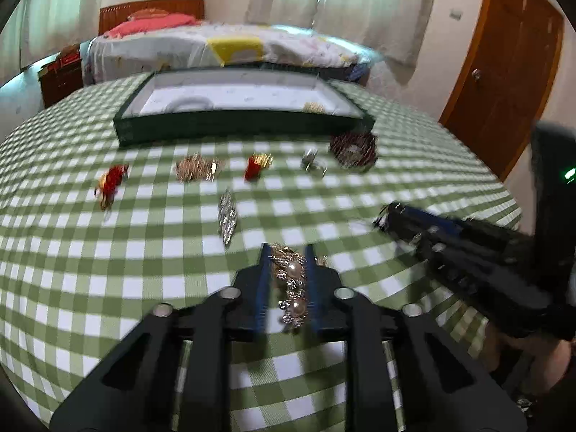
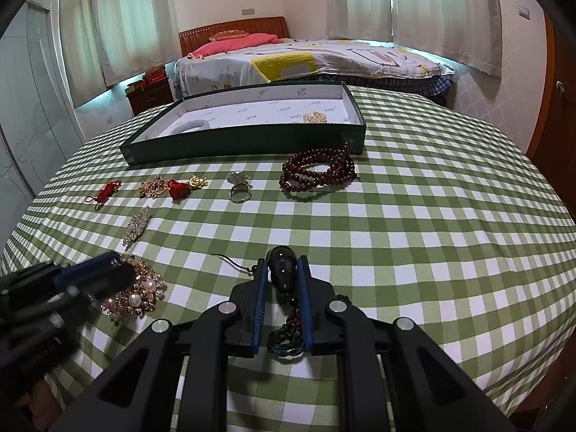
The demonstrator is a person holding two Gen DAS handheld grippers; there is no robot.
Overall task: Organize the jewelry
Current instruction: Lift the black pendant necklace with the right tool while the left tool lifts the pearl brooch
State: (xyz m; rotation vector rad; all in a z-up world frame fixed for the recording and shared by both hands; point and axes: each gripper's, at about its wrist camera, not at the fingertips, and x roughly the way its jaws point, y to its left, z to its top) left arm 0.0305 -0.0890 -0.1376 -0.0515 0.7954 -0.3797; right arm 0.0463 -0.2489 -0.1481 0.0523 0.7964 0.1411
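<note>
On the green checked tablecloth, my left gripper (image 1: 288, 252) is shut on a gold brooch set with pearls (image 1: 292, 280); its blue pads press both sides. The right wrist view shows the same gripper (image 2: 108, 273) lying over that brooch (image 2: 138, 297) at the lower left. My right gripper (image 2: 282, 262) is shut on a dark glossy pendant (image 2: 282, 273), whose beaded tassel (image 2: 288, 338) trails back between the fingers and whose thin cord lies on the cloth. A dark green box (image 2: 244, 142) with white lining stands open at the far side and holds a white bangle (image 2: 190, 126) and a small pearl piece (image 2: 315, 118).
In front of the box lie a dark red bead string (image 2: 318, 174), a ring (image 2: 240, 192), a red knot with a gold charm (image 2: 180, 187), a gold cluster (image 2: 153, 185), a red cord (image 2: 106, 190) and a crystal clip (image 2: 136, 225). A bed stands beyond the table.
</note>
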